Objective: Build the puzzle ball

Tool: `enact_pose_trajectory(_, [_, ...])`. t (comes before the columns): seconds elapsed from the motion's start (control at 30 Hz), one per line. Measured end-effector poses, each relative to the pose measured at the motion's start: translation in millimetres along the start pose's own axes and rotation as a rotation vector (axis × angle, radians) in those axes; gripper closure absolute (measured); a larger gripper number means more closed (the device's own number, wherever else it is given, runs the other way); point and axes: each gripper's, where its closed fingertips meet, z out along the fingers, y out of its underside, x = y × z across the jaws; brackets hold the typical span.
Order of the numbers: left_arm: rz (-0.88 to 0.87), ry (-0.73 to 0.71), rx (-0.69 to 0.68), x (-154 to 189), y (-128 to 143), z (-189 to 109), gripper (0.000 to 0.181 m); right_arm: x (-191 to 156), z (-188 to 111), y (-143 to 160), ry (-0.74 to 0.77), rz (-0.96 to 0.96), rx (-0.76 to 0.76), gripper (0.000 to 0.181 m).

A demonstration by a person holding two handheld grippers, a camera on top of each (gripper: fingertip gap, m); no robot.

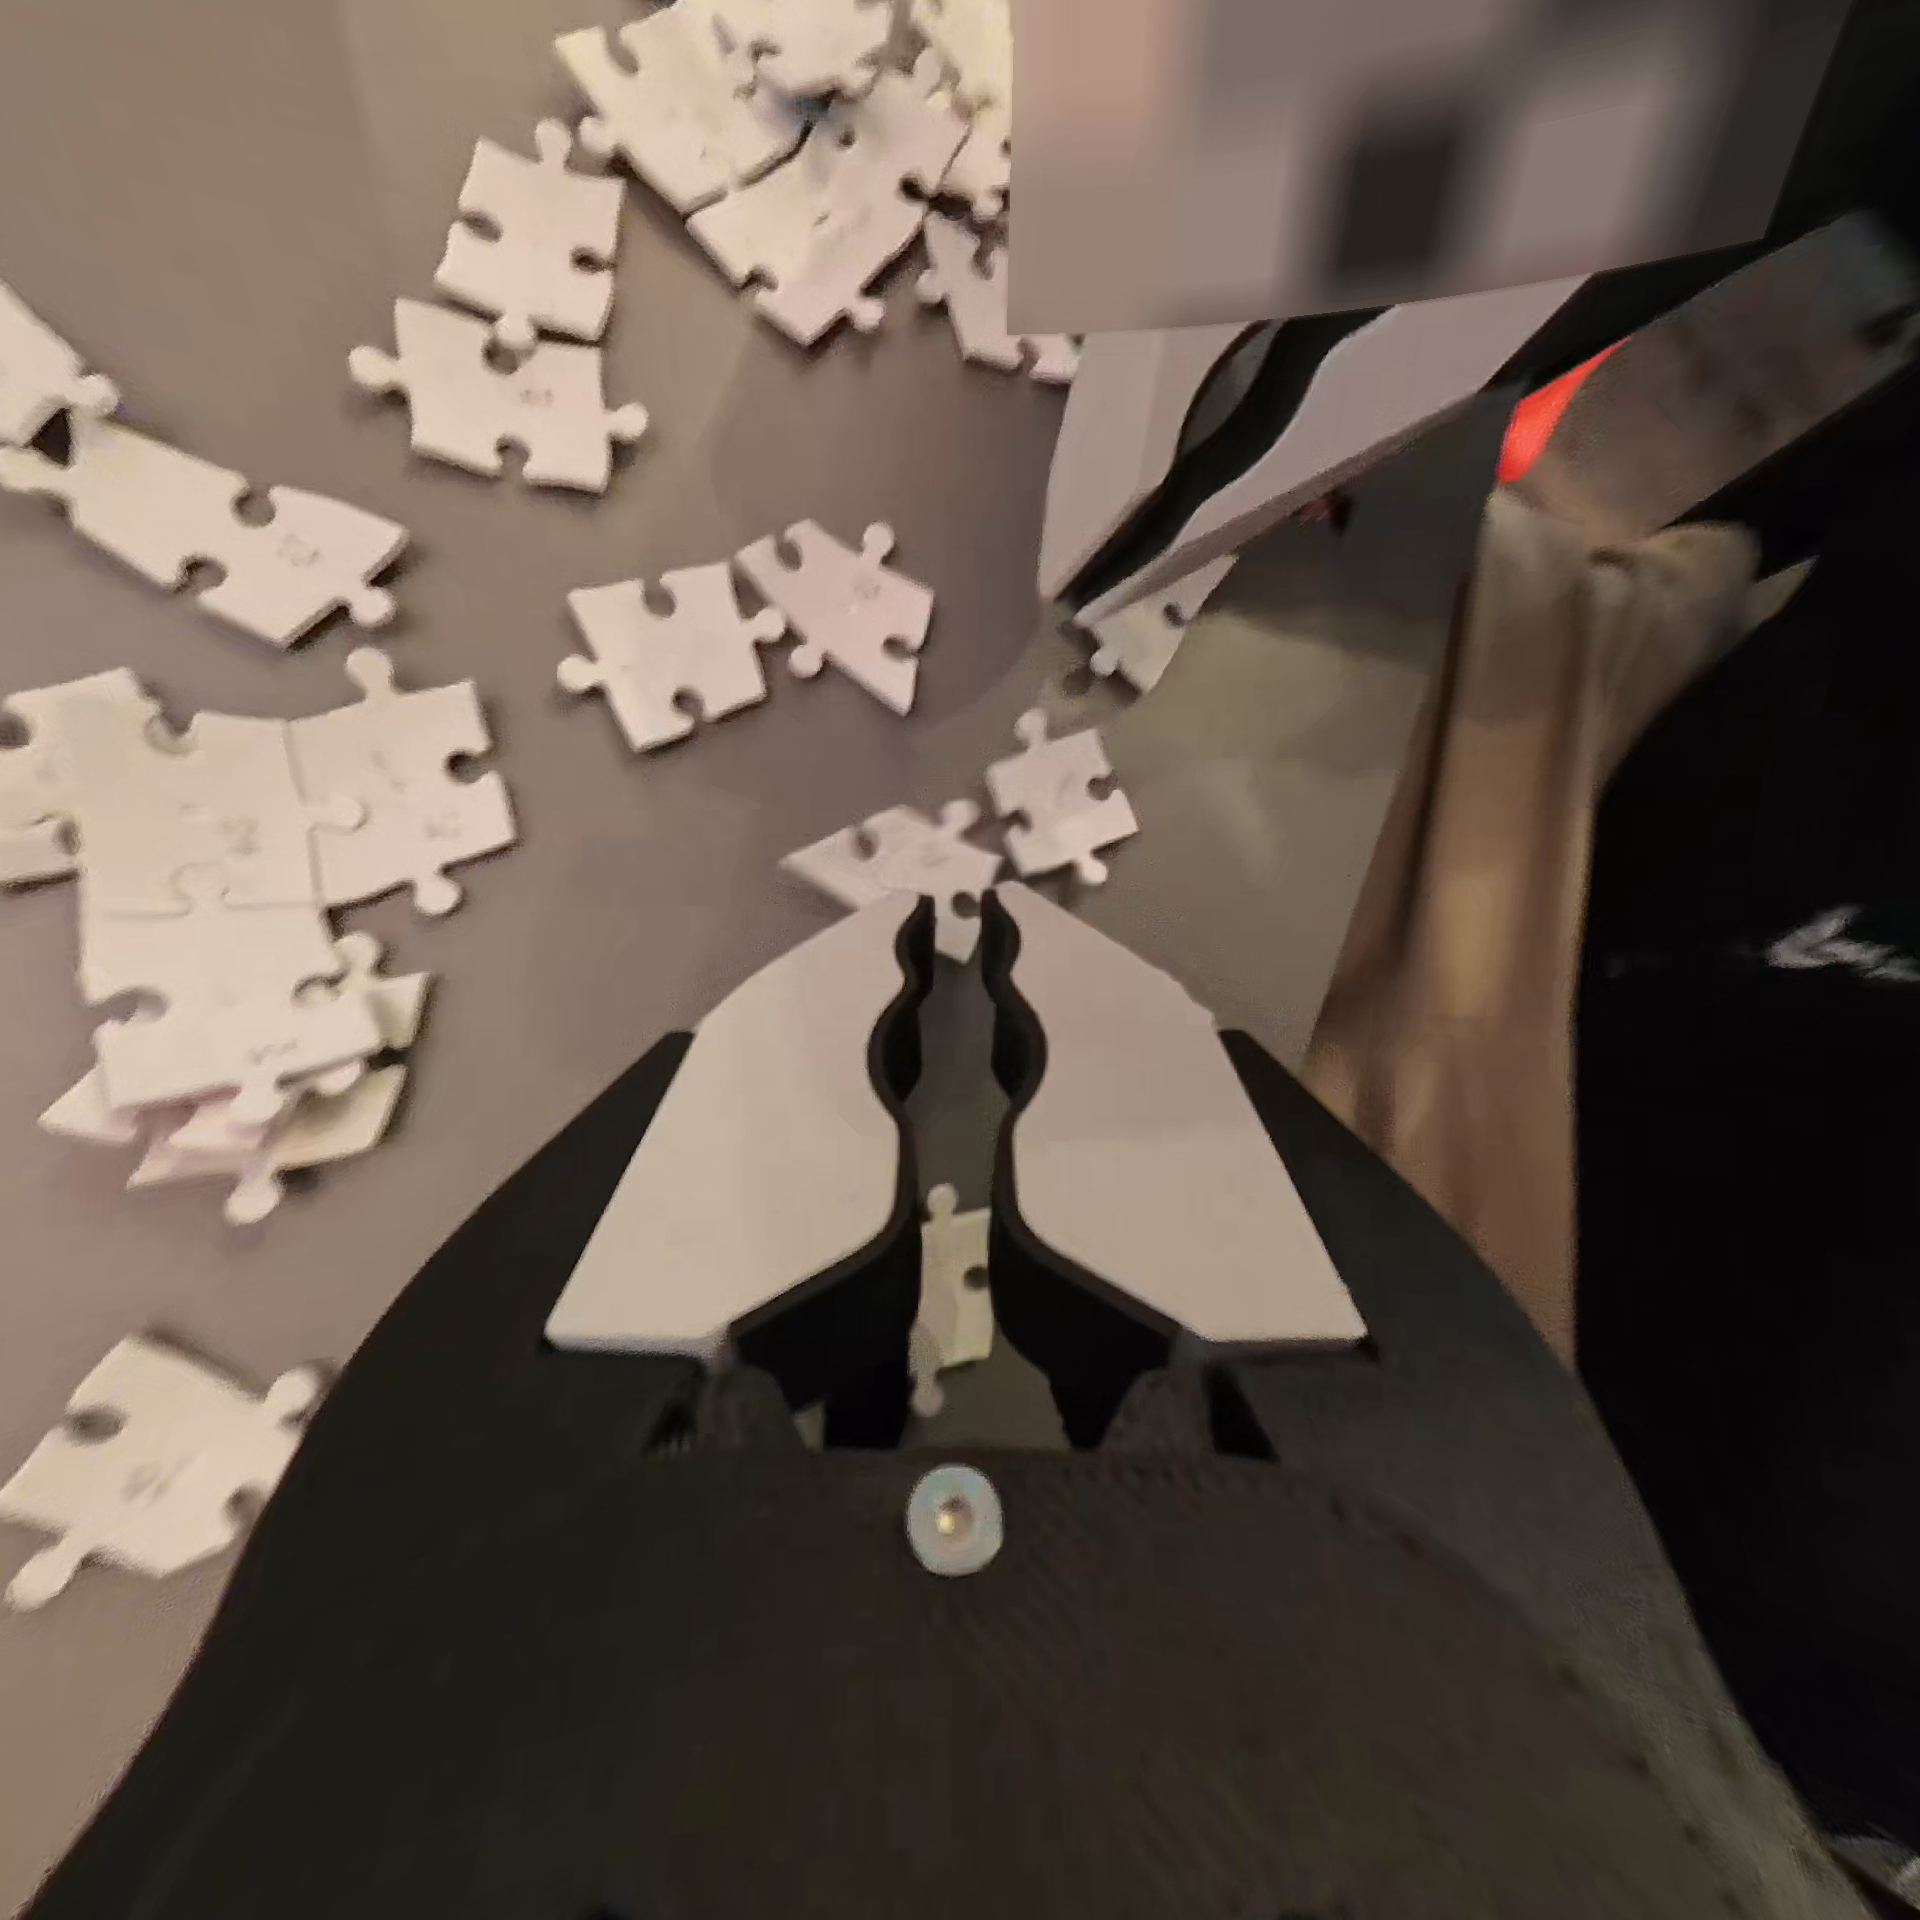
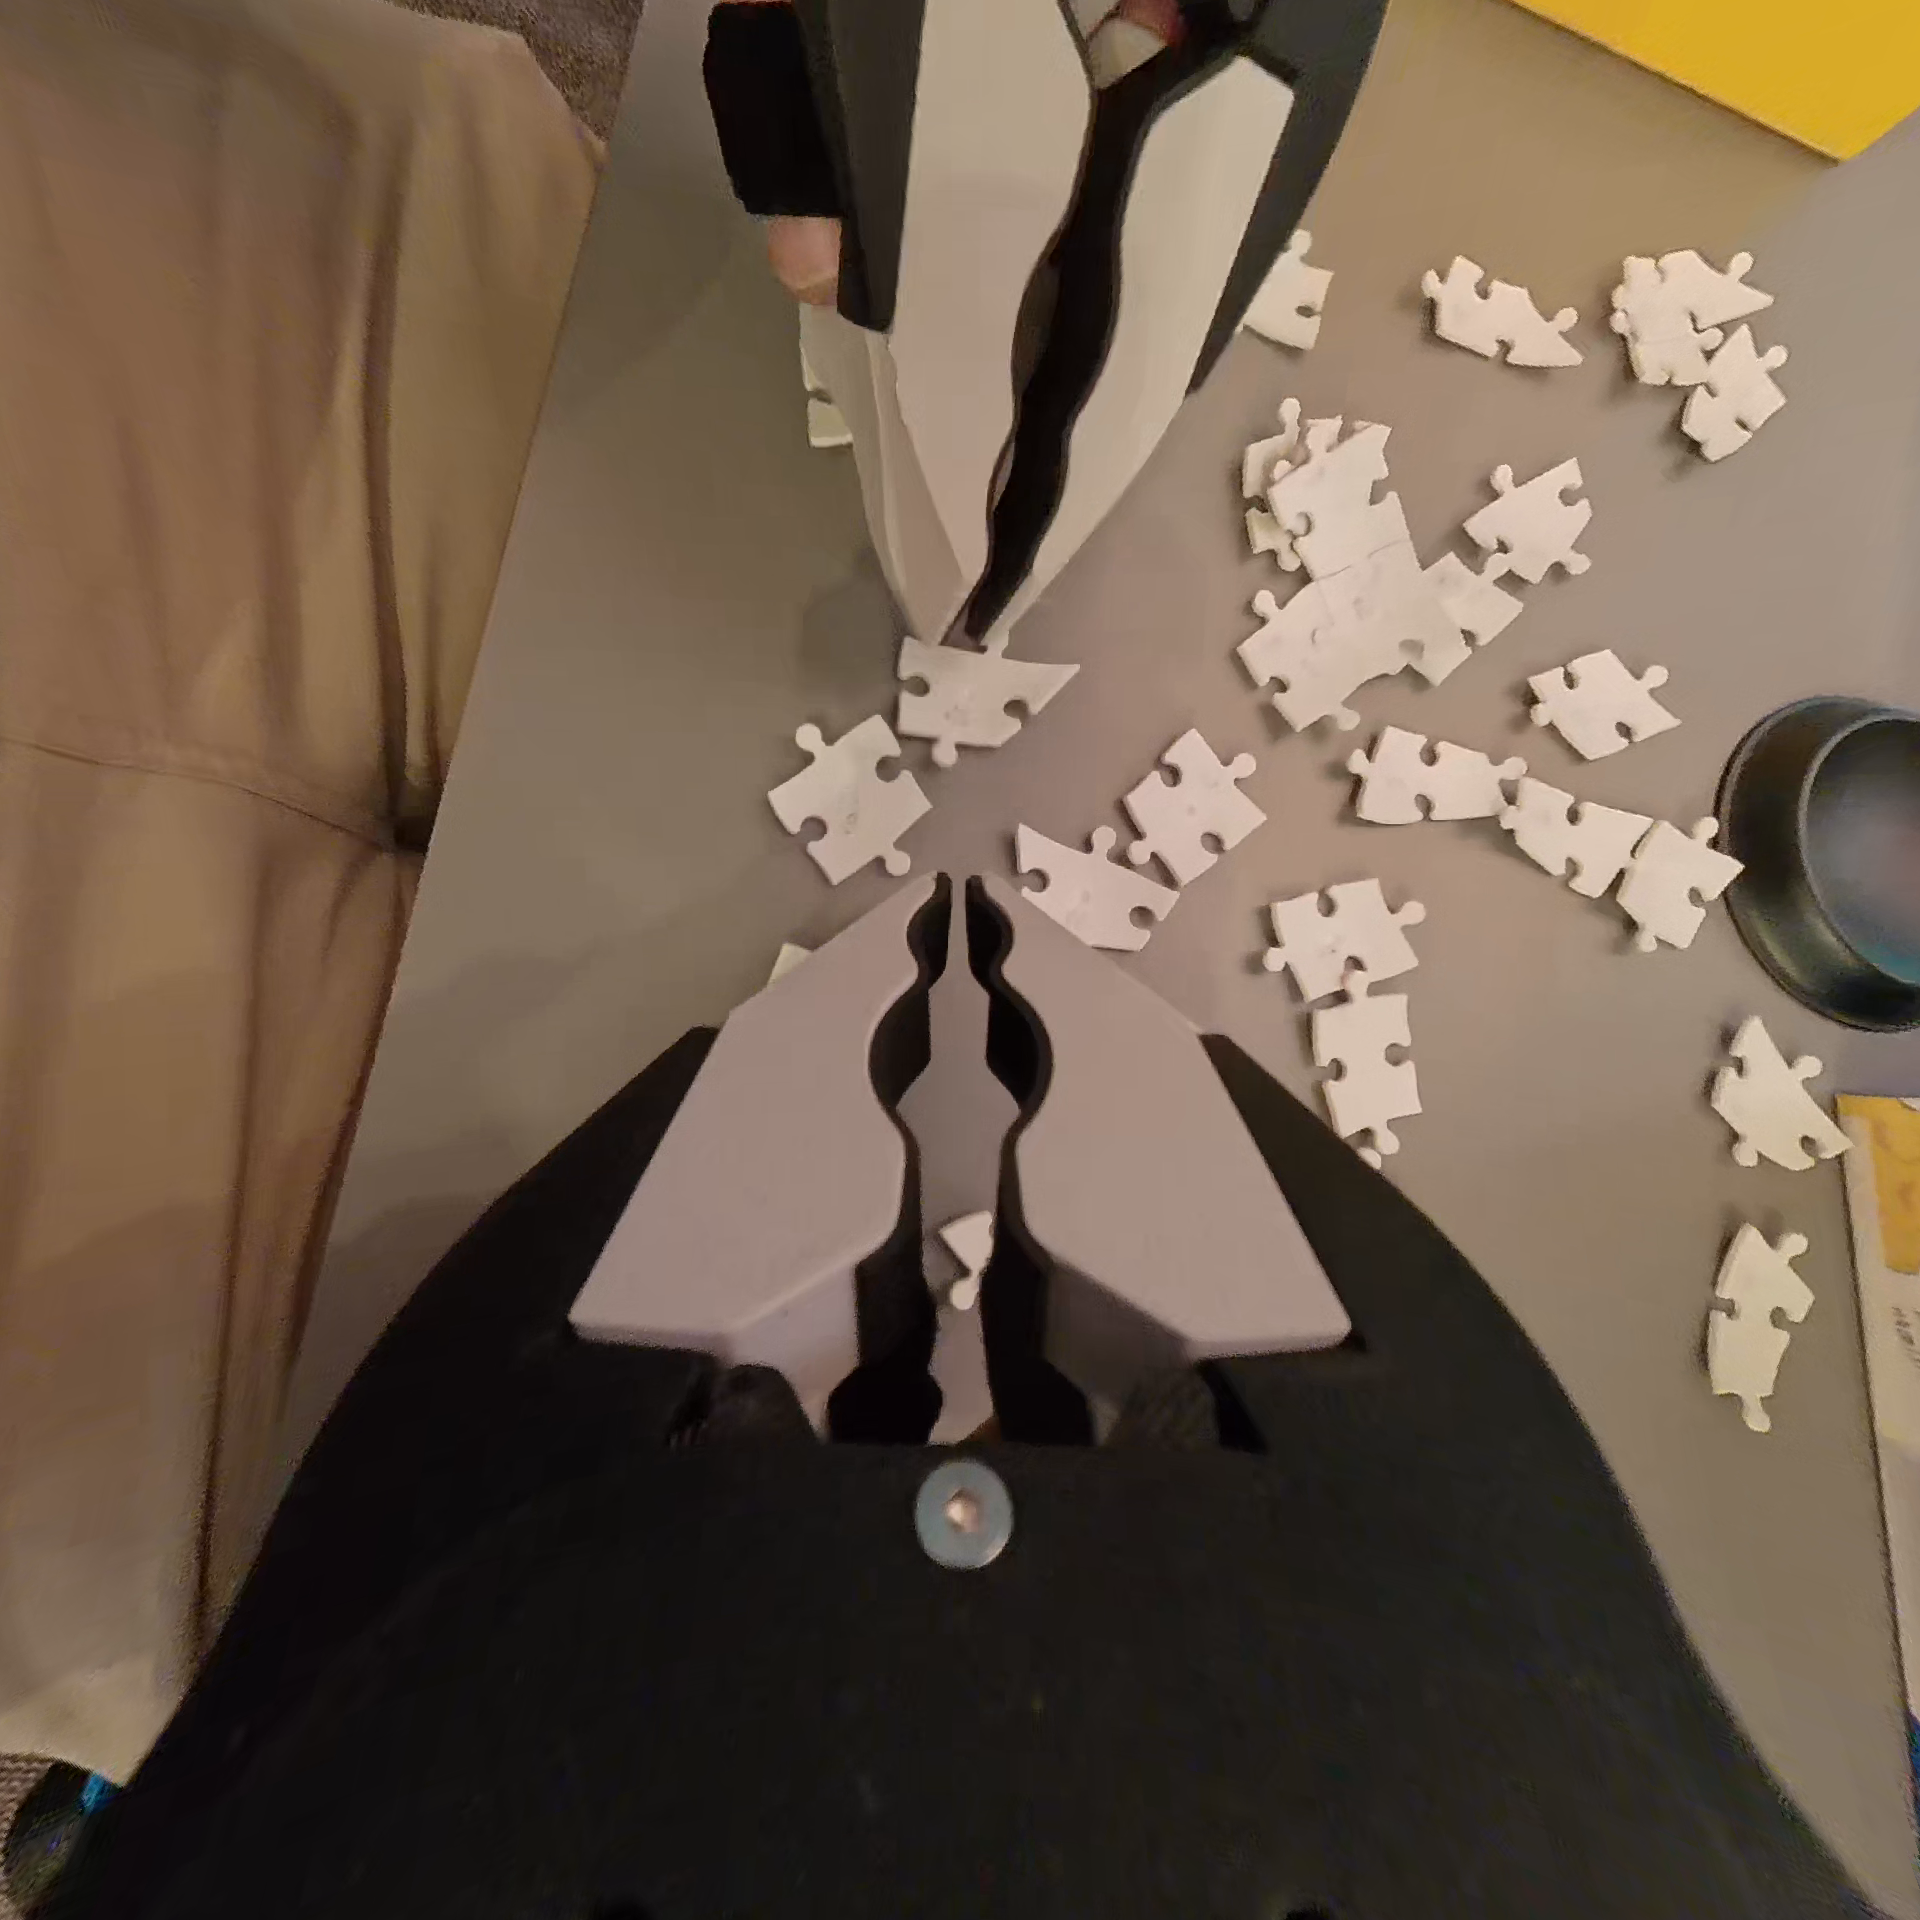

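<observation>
Right gripper (image 2: pixel 958 883): hovering low over the grey table (image 2: pixel 644 727); its grey fingers are sitting nearly together, only a thin slit showing between the tips, with nothing pinched there.
Piece under right gripper (image 2: pixel 968 1252): a white scrap is showing through the gap farther back between the fingers, lying on the table beneath.
Nearest loose piece (image 2: pixel 850 798): lying flat just beyond the right tips, slightly to their left, not touching them.
Left gripper (image 1: pixel 958 906): its tips are pressing at the edge of a wedge-shaped white piece (image 2: pixel 971 694); the fingers are standing close together, but whether they are actually clamping that piece cannot be told. In the right wrist view it (image 2: pixel 977 623) is coming down from the top of the frame.
Piece beside it (image 1: pixel 1058 802): lying just next to the wedge-shaped piece, apparently not joined.
Scattered puzzle pieces (image 2: pixel 1351 623): spreading flat across the table, white backs up, some singly, some already linked in pairs and small clusters; one larger joined group (image 1: pixel 229 883) is lying to the left in the left wrist view.
Dark round cup (image 2: pixel 1839 862): standing on the table at the far right edge, just beside a chain of linked pieces.
Yellow object (image 2: pixel 1704 73): lying at the far right corner.
Beige cushion (image 2: pixel 208 623): running along the table's left side.
</observation>
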Motion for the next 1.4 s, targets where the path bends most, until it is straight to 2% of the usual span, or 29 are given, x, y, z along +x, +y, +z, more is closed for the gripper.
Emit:
enact_pose_trajectory(0.17, [0.038, -0.170, 0.049, -27, -3, -27, 0.168, -12, 14, 2, -0.057, 0.030, -0.044, 0.168])
enact_pose_trajectory(0.33, [0.087, -0.410, 0.027, -70, -1, -52, 0.155, -18, 28, -1, -0.072, 0.035, -0.073, 0.175])
enact_pose_trajectory(0.47, [0.116, -0.503, 0.007, -94, -7, -52, 0.142, -1, 19, -4, -0.056, 0.149, -0.006, 0.168])
enact_pose_trajectory(0.6, [0.140, -0.514, -0.111, -109, -2, -37, 0.141, 5, 18, -2, -0.021, 0.138, -0.011, 0.170])
enact_pose_trajectory(0.7, [0.103, -0.474, -0.088, -108, -7, -32, 0.152, 6, 20, 0, -0.017, 0.142, -0.015, 0.170])
enact_pose_trajectory(0.8, [0.117, -0.493, -0.081, -108, -6, -31, 0.152, 14, 18, 3, 0.004, 0.173, -0.004, 0.169])
enact_pose_trajectory(1.0, [0.149, -0.522, -0.010, -104, -19, -39, 0.153, 46, 7, -5, 0.048, 0.385, 0.134, 0.160])
enact_pose_trajectory(1.2, [0.301, -0.505, 0.069, -79, -45, -43, 0.153, 82, 0, -17, 0.081, 0.543, 0.253, 0.144])
enact_pose_trajectory(1.33, [0.433, -0.477, 0.093, -60, -56, -44, 0.153, 88, -3, -31, -0.020, 0.606, 0.330, 0.141])
enact_pose_trajectory(1.4, [0.484, -0.452, 0.099, -51, -60, -44, 0.153, 80, -1, -35, -0.111, 0.617, 0.335, 0.150])
